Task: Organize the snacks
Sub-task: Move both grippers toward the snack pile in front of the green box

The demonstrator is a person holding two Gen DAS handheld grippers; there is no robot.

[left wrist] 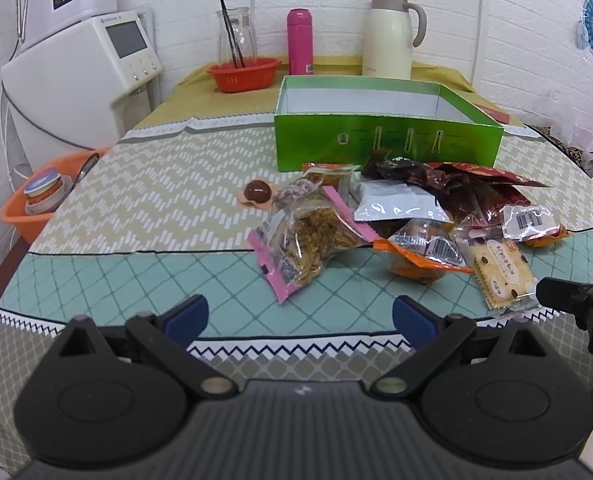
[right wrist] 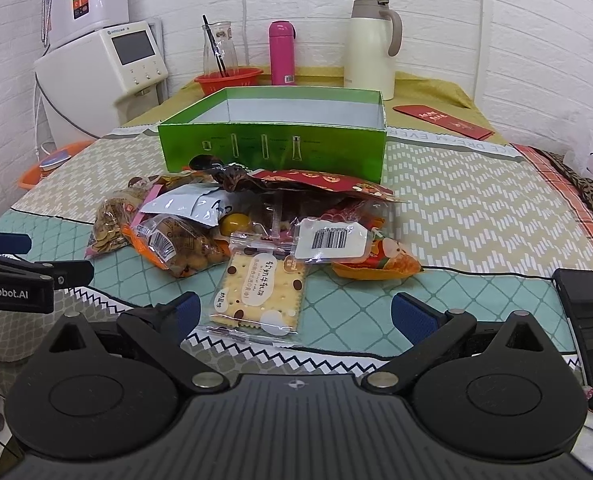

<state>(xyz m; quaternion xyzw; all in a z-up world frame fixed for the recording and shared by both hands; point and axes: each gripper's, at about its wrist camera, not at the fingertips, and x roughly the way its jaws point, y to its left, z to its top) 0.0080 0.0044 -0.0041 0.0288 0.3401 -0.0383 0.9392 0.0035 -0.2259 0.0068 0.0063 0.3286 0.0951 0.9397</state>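
A pile of snack packets (left wrist: 408,208) lies on the table in front of an open, empty green box (left wrist: 384,136). In the pile are a pink-edged bag of seeds (left wrist: 308,240), an orange packet (left wrist: 424,254) and a cracker packet (left wrist: 504,276). A round chocolate snack (left wrist: 258,193) lies apart at the left. My left gripper (left wrist: 300,314) is open and empty, near the table's front edge before the seed bag. In the right wrist view the green box (right wrist: 272,140) stands behind the pile (right wrist: 256,216). My right gripper (right wrist: 294,312) is open, with the cracker packet (right wrist: 262,292) lying between its fingers.
At the back stand a red bowl (left wrist: 242,74) with a glass carafe, a pink bottle (left wrist: 300,42) and a cream thermos jug (left wrist: 390,36). A white appliance (left wrist: 76,92) and an orange basket (left wrist: 36,204) are at the left. A red envelope (right wrist: 442,121) and a black phone (right wrist: 590,328) lie at the right.
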